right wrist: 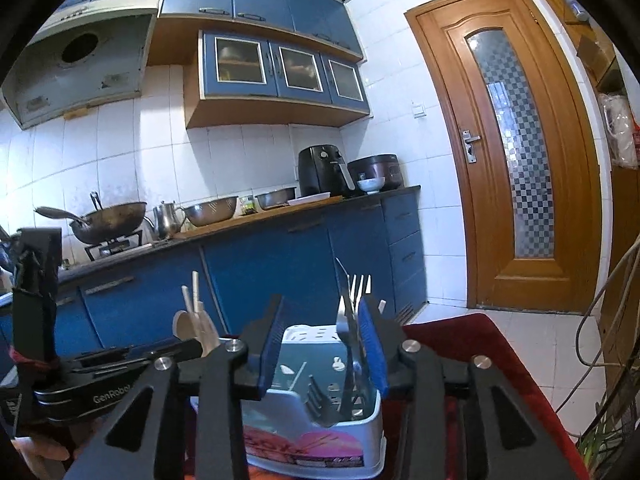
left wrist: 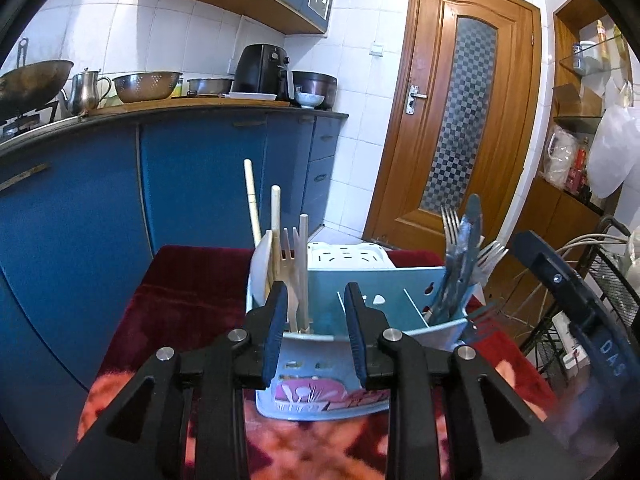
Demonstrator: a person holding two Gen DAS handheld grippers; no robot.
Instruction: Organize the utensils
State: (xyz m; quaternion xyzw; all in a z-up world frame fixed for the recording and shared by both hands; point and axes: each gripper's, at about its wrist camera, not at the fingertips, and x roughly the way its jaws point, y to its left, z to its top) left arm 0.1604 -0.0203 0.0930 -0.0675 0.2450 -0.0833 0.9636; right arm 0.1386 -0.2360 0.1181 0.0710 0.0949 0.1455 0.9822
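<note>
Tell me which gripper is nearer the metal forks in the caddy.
Right. The right gripper hangs open directly over the caddy, one finger right beside the metal forks. The left gripper, also open, sits near the wooden utensils at the opposite end.

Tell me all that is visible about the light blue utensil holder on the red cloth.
The utensil holder looks like light blue plastic with white dividers, cut-out holes and a pink picture label on its front. It stands upright on the red cloth. Its left compartment holds pale chopsticks and pale plastic pieces; its right one holds metal forks. The left gripper and the right gripper are open before it; contact is unclear.
</note>
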